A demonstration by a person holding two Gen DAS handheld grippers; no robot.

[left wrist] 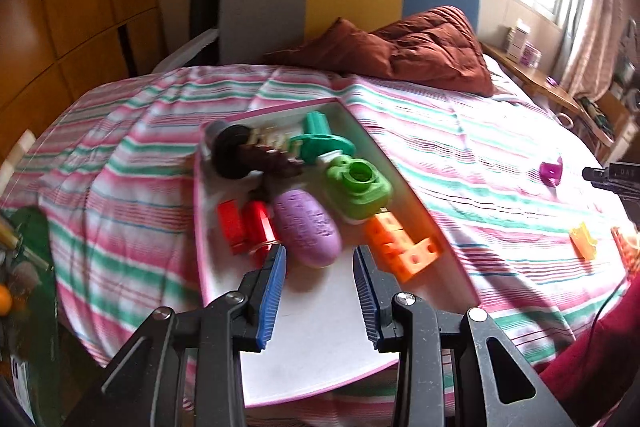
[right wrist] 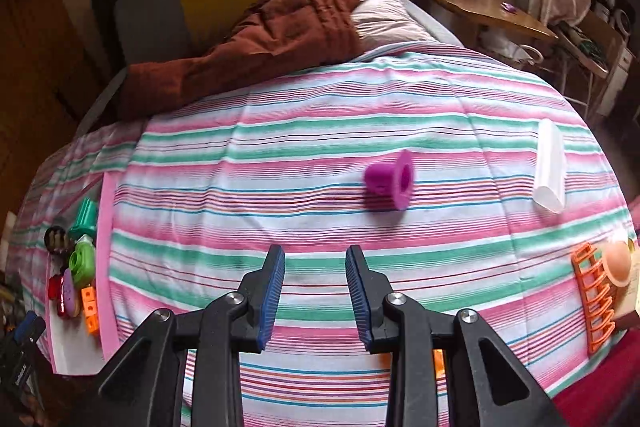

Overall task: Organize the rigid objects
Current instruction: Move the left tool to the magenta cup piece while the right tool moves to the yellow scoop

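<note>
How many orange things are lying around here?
3 visible: an orange block piece in the tray, an orange ladder-like rack on the bedspread's right, and a small orange-yellow piece nearby. Others may be hidden.

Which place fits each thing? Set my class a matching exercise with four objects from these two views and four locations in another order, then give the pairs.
Things:
1. lilac oval piece
2. magenta funnel
3. orange lattice rack
4. white tube

Places:
A. on the bedspread, far right, beyond the rack
B. in the tray, just ahead of the left gripper
C. on the bedspread, ahead of the right gripper
D. at the bedspread's right edge, under a peach ball

Pairs: 1-B, 2-C, 3-D, 4-A
</note>
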